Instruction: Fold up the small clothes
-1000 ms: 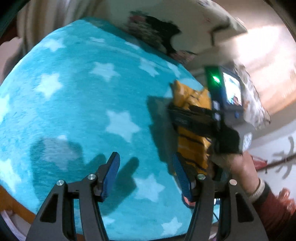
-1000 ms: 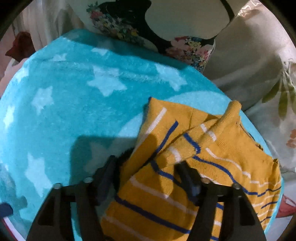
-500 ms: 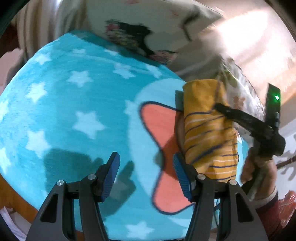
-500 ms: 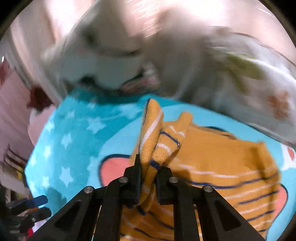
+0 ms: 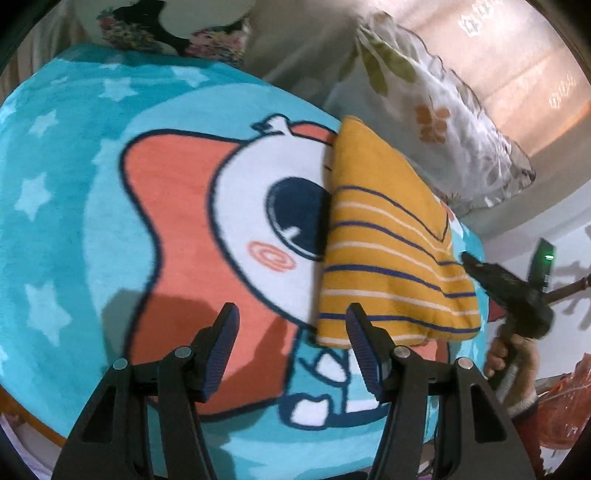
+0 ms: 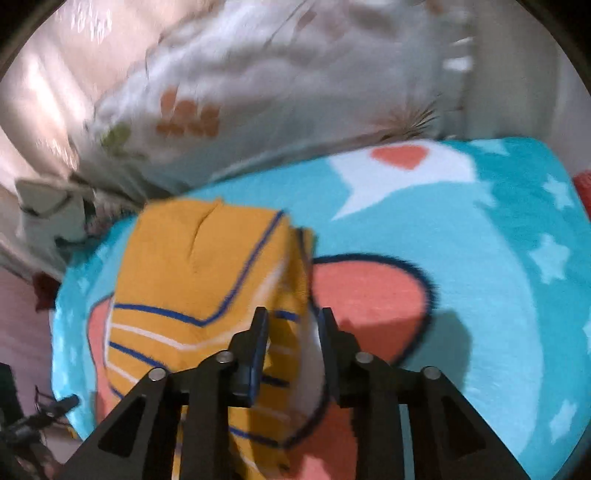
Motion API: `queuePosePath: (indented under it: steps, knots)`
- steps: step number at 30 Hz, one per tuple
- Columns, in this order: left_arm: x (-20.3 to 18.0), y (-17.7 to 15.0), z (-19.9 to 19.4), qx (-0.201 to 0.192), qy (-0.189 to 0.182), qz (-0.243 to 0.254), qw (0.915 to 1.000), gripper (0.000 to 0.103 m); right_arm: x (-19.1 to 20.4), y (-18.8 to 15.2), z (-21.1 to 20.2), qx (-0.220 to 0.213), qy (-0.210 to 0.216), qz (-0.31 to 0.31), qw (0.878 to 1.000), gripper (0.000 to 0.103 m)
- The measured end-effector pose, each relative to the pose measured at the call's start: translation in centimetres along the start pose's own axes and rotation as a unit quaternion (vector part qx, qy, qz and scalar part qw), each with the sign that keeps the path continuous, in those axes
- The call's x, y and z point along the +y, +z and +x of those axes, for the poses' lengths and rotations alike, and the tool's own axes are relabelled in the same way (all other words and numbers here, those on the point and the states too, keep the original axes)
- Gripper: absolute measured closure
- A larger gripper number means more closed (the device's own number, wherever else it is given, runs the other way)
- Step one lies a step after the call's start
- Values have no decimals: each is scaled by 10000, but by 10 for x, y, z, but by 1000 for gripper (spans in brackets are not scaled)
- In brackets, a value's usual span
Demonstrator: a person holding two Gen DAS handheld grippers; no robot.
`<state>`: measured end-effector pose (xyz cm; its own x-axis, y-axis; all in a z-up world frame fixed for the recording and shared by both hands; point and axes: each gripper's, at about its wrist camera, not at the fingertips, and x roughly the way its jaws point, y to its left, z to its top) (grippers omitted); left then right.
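The blanket (image 5: 110, 240) lies open left of the folded sweater (image 5: 388, 258), giving free passage there, while a pillow (image 5: 443, 122) stands just beyond the sweater and blocks the far side.

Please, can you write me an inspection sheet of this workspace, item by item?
Surface: turquoise star blanket with a cartoon print.
Job's things: yellow striped garment, folded, lying on the blanket.
Clutter: nothing seen.
Grippers: left gripper open, jaws empty, over the garment's near edge; right gripper jaws have just been opening, garment's edge shows in the gap, apparently not pinched.
Cables: nothing seen.
Surroundings: floral pillow behind the garment; patterned cushion at the blanket's far edge.
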<state>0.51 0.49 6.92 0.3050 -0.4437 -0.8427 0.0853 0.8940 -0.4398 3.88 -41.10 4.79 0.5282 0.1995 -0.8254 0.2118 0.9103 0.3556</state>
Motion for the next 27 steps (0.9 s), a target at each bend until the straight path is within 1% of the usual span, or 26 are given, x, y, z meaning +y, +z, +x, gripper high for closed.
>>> queuePosePath:
  steps: [1,2,5,7,8,9,11,12,13,14,15,17,19,21,23,25,26,27]
  knots:
    - [-4,0,3,3,17,23,10000,44,-2,0,-8,-101,5,20,9999,70]
    - [-10,-1,6,3,54,54,10000,44,0,0,-21,-239,65,31,9997,68]
    - [-21,2,16,29,120,103,9999,44,19,-6,-45,-384,677,-169,9968,68]
    - [-27,3,21,44,131,135,9998,44,43,-12,-47,-346,998,-542,9929,69]
    - [-30,5,24,44,149,173,9997,44,53,-17,-42,-243,1180,-666,9905,70]
    - [-34,7,27,33,182,226,9996,44,58,-22,-34,-117,1259,-722,9893,70]
    - [-40,13,31,-19,219,330,9992,44,58,-31,-11,110,1054,-691,9920,71]
    - [-42,18,33,-63,234,379,9990,44,51,-35,3,233,717,-637,9951,74]
    - [-43,22,35,-88,263,399,9988,43,42,-38,17,399,363,-601,9967,74]
    - [-42,27,37,-106,279,402,9987,41,33,-40,24,520,222,-531,9970,64]
    - [-41,32,40,-122,252,407,9988,37,25,-42,22,524,191,-387,9977,55]
    - [-36,43,48,-125,132,401,9990,34,18,-40,11,539,183,-242,9981,53]
    - [-31,50,58,-103,-85,397,9991,30,14,-34,-7,269,290,-137,9991,47]
    - [-28,57,74,4,-329,423,9986,25,9,-23,-14,-17,313,-31,9995,23]
    - [-27,63,90,162,-548,436,9974,25,3,-12,-4,-22,380,113,9992,22]
    - [-28,67,107,365,-953,415,9939,22,-3,-2,17,170,571,289,9978,22]
    - [-30,69,117,528,-1207,360,9906,21,-5,1,29,273,620,394,9969,22]
    - [-32,70,122,590,-1326,325,9889,20,-8,3,41,372,718,515,9954,22]
